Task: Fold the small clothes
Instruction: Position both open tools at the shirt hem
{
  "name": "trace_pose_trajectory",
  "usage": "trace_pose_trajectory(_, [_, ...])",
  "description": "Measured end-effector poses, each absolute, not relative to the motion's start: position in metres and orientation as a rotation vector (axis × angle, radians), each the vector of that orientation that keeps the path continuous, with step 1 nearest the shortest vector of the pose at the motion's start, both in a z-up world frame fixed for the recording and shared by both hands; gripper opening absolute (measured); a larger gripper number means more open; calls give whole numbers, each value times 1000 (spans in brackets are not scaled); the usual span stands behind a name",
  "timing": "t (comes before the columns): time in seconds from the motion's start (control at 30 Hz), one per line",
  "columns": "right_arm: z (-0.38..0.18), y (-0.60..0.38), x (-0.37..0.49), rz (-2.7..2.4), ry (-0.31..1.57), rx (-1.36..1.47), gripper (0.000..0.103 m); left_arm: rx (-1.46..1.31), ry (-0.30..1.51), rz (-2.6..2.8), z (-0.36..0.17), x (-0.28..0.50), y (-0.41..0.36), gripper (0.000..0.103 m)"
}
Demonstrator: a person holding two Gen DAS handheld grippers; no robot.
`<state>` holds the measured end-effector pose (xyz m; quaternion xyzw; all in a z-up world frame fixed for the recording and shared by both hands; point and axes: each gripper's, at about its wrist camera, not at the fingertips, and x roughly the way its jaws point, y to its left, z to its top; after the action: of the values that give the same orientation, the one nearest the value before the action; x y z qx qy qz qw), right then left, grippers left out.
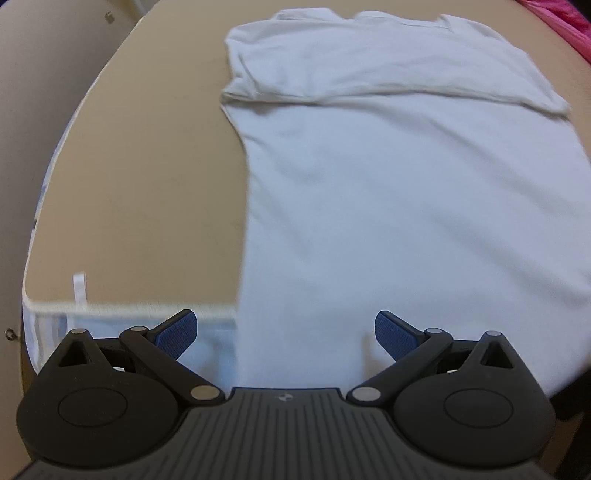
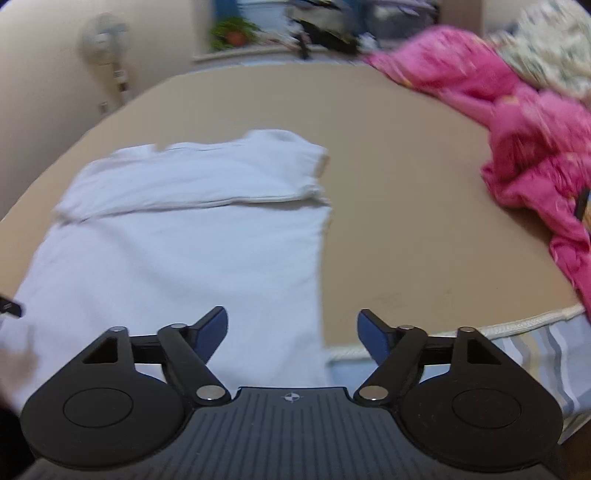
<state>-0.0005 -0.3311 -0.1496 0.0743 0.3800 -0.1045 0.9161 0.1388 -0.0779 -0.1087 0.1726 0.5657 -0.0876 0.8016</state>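
A white T-shirt (image 1: 388, 206) lies flat on a tan bed surface (image 1: 147, 184), its top part with the sleeves folded down across the body. It hangs over the bed's near edge. My left gripper (image 1: 285, 334) is open and empty above the shirt's near left hem. The shirt also shows in the right wrist view (image 2: 177, 240). My right gripper (image 2: 291, 332) is open and empty over the shirt's near right edge at the bed's edge.
A pile of pink fabric (image 2: 517, 140) and a patterned cloth (image 2: 554, 48) lie at the bed's right. The mattress edge (image 2: 517, 325) with white piping runs along the front. A standing fan (image 2: 107, 40) and a potted plant (image 2: 232, 33) stand beyond the bed.
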Motion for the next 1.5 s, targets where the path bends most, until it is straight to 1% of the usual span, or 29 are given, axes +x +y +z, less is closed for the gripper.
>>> trace_pose_trajectory(0.07, [-144,-312,-10,-191,765,136,86,363,1195,-210,-102,121,-79,103])
trace_pose_trajectory(0.2, [-134,-303,-24,-186,753,154,86,366,1138,-235,-89,96,-80,103])
trace_pose_trajectory(0.33, [-131,-302,-36,-203,740,177,86,359,1105,-238,-92,75,-85,103])
trace_pose_trajectory(0.47, [-139,-308,-44,-230,762,203,87,352,1112,-208,-98,62,-80,103])
trace_pose_trajectory(0.53, [-143,-311,-47,-241,777,223,87,334,1122,-192,-106,51,-90,103])
trace_pose_trajectory(0.87, [-167,-332,-33,-281,843,262,88,298,1196,-143,-136,68,-85,103])
trace_pose_trajectory(1.17, [-200,-367,-5,-302,929,279,88,319,1273,-141,-175,82,-93,103])
trace_pose_trajectory(1.37, [-232,-391,13,-341,1008,341,89,272,1287,-169,-183,86,-85,103])
trace_pose_trajectory(1.43, [-246,-397,15,-329,1050,399,91,253,1288,-186,-185,86,-80,103])
trace_pose_trajectory(1.5, [-249,-400,13,-321,1028,445,97,254,1282,-189,-186,85,-79,103])
